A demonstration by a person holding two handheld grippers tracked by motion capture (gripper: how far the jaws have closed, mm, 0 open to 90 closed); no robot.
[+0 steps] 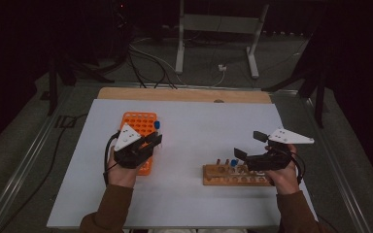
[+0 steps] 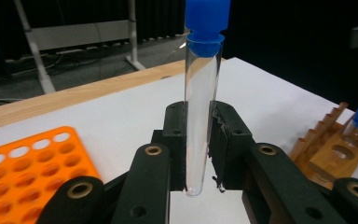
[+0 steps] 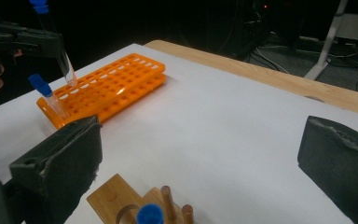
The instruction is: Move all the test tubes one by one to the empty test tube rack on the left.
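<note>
Tongs first: the left tongs [image 2: 198, 154] are clamped on a clear tube [image 2: 200, 116] with a blue cap, held upright so it can drop straight into a hole. In the high view they hang over the orange rack [image 1: 137, 124] on the counter [image 1: 199, 131], and from the right gripper view the tube's foot sits just above the rack's near end, beside a capped tube [image 3: 50, 97] already standing there. On the other side, the right tongs [image 3: 200, 163] gape wide, nothing between them, poised over the wooden rack [image 1: 226, 175] where another blue-capped tube [image 1: 233, 164] waits — likely the next pick. Farther back, cables and a metal stand on the floor.
</note>
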